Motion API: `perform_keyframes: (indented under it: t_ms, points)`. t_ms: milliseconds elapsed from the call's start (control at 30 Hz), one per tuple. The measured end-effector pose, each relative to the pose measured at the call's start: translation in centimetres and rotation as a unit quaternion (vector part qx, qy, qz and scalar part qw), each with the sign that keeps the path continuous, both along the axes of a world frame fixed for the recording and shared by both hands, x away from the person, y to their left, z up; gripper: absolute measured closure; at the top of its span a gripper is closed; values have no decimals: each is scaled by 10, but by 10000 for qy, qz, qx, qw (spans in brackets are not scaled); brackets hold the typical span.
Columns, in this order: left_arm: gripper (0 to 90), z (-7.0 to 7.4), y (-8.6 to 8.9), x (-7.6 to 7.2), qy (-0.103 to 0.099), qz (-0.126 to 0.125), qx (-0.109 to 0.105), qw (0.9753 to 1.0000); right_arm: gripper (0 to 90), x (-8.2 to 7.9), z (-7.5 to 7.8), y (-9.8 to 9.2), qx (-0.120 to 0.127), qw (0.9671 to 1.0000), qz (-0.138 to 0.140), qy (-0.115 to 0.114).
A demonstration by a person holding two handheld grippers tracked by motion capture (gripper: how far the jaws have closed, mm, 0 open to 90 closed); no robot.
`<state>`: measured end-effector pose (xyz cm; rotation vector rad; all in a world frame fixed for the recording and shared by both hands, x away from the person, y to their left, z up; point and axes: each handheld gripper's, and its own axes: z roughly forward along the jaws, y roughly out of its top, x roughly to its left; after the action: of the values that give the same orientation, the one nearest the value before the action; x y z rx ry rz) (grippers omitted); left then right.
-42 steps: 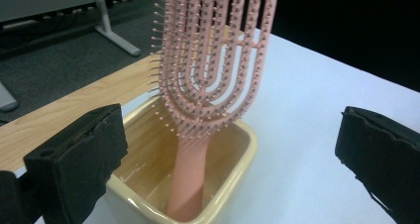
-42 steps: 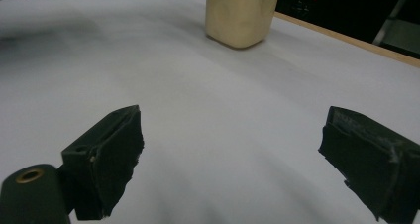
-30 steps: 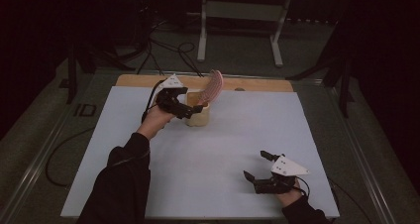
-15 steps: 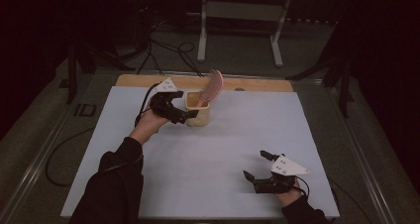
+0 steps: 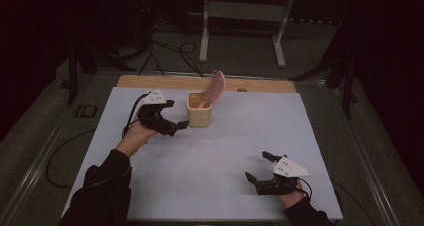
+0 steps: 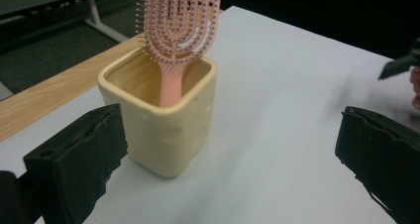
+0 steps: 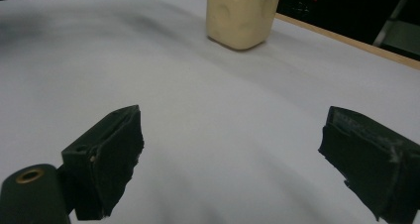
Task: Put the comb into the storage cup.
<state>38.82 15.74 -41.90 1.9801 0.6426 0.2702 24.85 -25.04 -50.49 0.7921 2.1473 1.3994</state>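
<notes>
Toward the far edge of the white table [image 5: 210, 161], a cream square cup [image 5: 199, 115] stands upright with a pink hairbrush [image 5: 212, 89] in it, handle down and bristle head leaning up and to the right over the rim. The left gripper view confirms the handle resting inside the cup [image 6: 166, 117] and the brush head [image 6: 179, 17] rising clear above it.

The left gripper [image 5: 170, 127] sits just beside the cup on its left, jaws spread wide and holding nothing; in its own view the cup lies between and beyond the two black jaws, not touching either. The right gripper [image 5: 259, 168] rests low near the person's edge of the table, well apart from the cup, jaws likewise spread and empty. Its view shows bare table ahead and the cup [image 7: 241, 15] farther off.

Judgement: the brush appears seated in the cup, so the placing step looks complete and the left gripper stands free of it. Should more work on the cup or brush be intended, the next move calls for a fresh approach, with care that the leaning brush head is not knocked, since it could tip the cup.
</notes>
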Motion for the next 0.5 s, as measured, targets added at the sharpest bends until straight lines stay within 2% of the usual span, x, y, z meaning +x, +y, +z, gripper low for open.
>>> perform_keyframes:
  t_ms: [267, 500]
  points:
    - [0, -5, 23, -19, 13, 89, 29, 10000, 87, 1, 0, 1, 14, 10000, -4, 10]
    - [0, -11, 36, -36, 65, 94, 106, 9999, 87, 2, 0, 2, -4, 10000, 13, 12]
